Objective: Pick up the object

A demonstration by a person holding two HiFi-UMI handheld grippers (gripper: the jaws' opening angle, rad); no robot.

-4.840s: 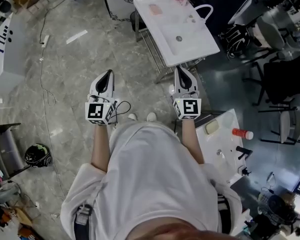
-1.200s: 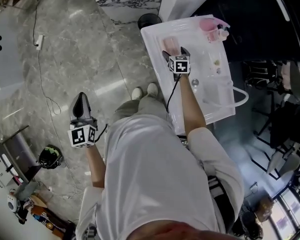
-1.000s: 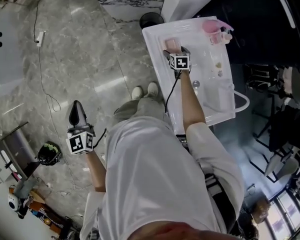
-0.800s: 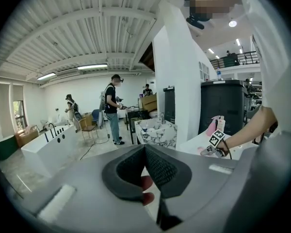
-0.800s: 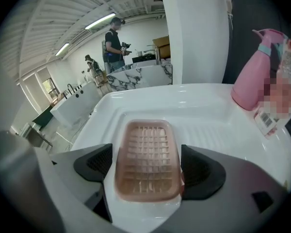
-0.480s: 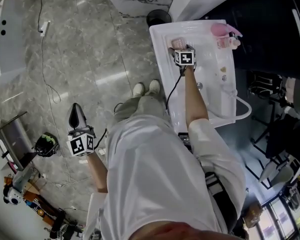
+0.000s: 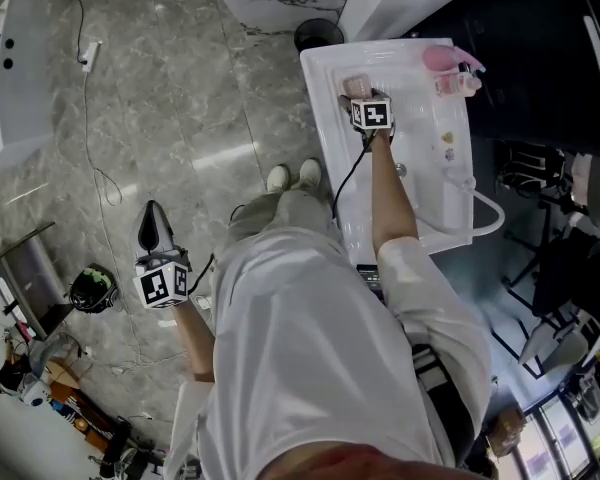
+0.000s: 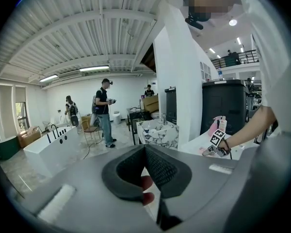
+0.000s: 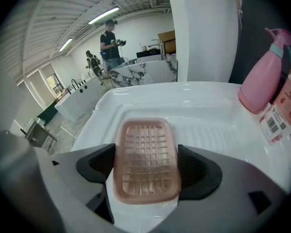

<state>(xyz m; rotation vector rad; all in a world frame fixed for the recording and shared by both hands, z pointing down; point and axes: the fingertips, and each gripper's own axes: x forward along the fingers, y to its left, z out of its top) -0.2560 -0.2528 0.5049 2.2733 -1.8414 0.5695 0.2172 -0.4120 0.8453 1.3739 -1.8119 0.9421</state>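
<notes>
Soap dish (image 9: 145, 161) sits between right tongs (image 9: 146, 165), spread but just closing; pink bottle (image 9: 262, 76) behind; left tongs (image 8: 145, 152) pressed together.

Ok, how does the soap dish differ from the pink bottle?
The soap dish lies flat, gridded on top; the pink bottle stands upright and smooth. The soap dish sits between the jaws of the right claw, which have just been closing; the pink bottle stands clear, back right. Both are pink and rest on the white sink.
</notes>
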